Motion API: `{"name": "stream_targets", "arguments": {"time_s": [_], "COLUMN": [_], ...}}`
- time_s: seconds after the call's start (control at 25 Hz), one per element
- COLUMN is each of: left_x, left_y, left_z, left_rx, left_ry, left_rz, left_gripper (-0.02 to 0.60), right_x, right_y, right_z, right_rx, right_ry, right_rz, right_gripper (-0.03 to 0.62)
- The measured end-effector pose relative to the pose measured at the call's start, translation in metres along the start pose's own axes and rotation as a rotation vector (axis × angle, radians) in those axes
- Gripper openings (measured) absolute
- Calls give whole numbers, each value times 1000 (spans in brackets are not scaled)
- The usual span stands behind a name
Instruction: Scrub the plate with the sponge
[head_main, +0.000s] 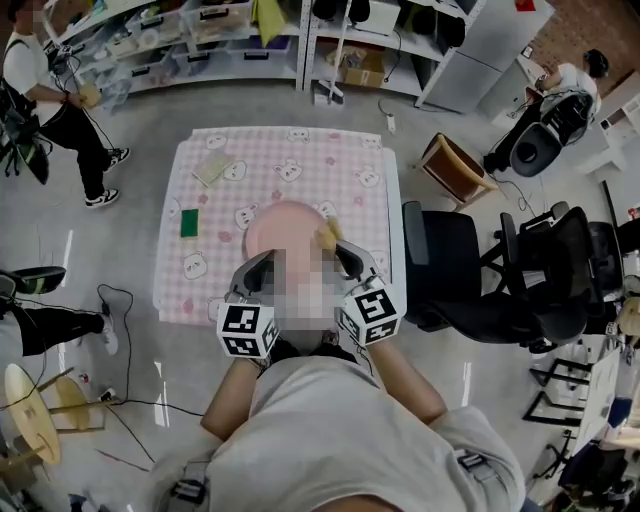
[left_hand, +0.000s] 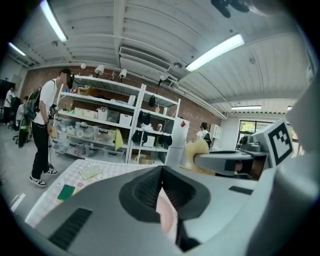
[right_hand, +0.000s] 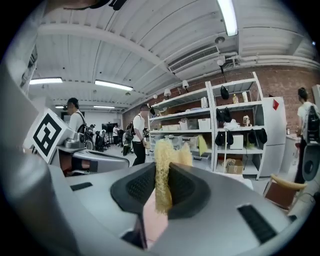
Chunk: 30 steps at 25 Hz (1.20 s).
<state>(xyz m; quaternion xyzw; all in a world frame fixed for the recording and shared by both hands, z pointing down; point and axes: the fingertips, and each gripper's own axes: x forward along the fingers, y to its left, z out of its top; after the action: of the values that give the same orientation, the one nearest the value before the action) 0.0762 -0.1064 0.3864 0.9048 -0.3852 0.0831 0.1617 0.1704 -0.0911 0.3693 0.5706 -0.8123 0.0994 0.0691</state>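
A busy workshop with storage shelves (head_main: 230, 40) along the far wall and a grey floor surrounds a tabletop (head_main: 300, 160) covered in a pink checked cloth. The pink plate (head_main: 280, 225) sits over the middle of that tabletop, with its near part hidden by a mosaic patch.

The left gripper (head_main: 258, 268) comes in at the plate's 7 o'clock. Its jaws are pressed together on the rim, and the left gripper view shows a thin pink edge pinched between the dark pads. That grip seems meant to steady the plate so it cannot slide or spin under rubbing. Whether the far rim rests on the cloth cannot be told.

The right gripper (head_main: 350, 262) reaches in from 5 o'clock. Its jaws pinch a yellow mesh sponge (head_main: 328, 233), which meets the plate at about 3 o'clock. In the right gripper view the sponge stands proud of the jaws, with the pink plate just below it. The soft material therefore leads into the contact rather than the hard jaws — a sensible hold for scrubbing.

Both forearms run forward from the person's body and converge slightly, with the marker cubes near the chest and the jaws pointing away toward 12 o'clock. The two grippers are close together, one on each side of the plate.

A green sponge (head_main: 190, 222) lies unused on the cloth at the plate's 9 o'clock, well apart from it. A black office chair (head_main: 450, 270) stands just off the tabletop's 3 o'clock side.
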Motion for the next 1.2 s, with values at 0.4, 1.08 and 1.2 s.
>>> {"name": "stream_targets", "arguments": {"time_s": [0.4,1.08,1.2], "left_x": [-15,-19,-19], "left_y": [-15,-28,-30], "left_z": [80,103,104], "left_rx": [96,139,145], "left_ry": [-147,-211,-212], "left_rz": [21,46,47], "left_gripper": [12,12,12], "right_x": [-25,-36,-38], "right_y": [-10,-21,-23], "right_z": [84,102,101], "right_rx": [-55,-72,-69], "right_ry": [-164,-220,-217], "right_rz": [-2,-27,-33], "right_gripper": [63,63,63]}}
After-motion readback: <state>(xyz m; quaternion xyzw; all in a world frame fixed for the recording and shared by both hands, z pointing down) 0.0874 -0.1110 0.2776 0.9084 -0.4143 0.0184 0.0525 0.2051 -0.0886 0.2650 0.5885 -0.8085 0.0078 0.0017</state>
